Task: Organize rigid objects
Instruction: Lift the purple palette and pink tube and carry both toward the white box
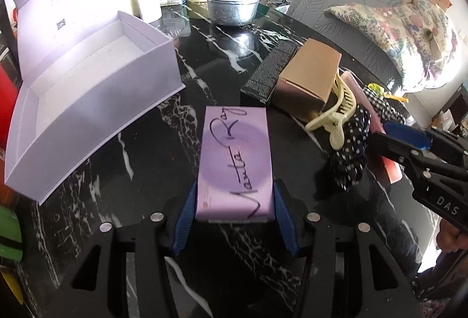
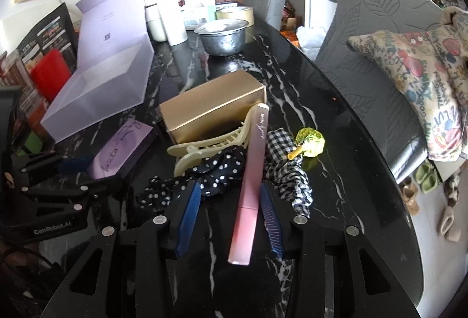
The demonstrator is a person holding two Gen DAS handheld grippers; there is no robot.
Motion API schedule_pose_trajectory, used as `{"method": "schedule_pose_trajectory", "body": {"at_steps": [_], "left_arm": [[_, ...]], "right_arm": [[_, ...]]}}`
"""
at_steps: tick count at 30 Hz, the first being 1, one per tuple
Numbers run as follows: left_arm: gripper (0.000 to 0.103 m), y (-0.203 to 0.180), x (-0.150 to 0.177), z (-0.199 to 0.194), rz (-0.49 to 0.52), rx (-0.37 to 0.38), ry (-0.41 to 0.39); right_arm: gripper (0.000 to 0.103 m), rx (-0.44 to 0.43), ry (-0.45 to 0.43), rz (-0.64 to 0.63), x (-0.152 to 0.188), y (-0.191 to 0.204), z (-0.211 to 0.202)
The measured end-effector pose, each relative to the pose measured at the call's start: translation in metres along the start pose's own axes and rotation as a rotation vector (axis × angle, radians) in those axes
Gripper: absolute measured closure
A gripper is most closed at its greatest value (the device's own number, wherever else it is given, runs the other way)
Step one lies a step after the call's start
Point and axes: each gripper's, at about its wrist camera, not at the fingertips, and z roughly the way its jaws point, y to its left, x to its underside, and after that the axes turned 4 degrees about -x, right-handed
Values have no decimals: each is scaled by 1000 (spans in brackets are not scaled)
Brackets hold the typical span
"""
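Two grippers, two jobs here. The left gripper [image 1: 235, 210] is pinching the near end of the lilac box [image 1: 235, 160] on the marble table [image 1: 146, 172], with the open white box [image 1: 96, 101] just beside it to the left. I'd lift it level and clear the wall before lowering. The right gripper [image 2: 229, 212] is spread around the pink tube [image 2: 248, 189], pads not quite touching; I'd center it before squeezing so the scrunchie [image 2: 213, 169] doesn't get caught.
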Motion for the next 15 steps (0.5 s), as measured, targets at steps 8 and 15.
{"method": "schedule_pose_trajectory", "body": {"at_steps": [8,15], "left_arm": [[52,-6,-17,11,26,-11,-14],[53,0,-19,13,-23,0,-30]], "right_arm": [[75,-6,8,41,-2,-9,5],[88,15,6,62,0,-8,15]]}}
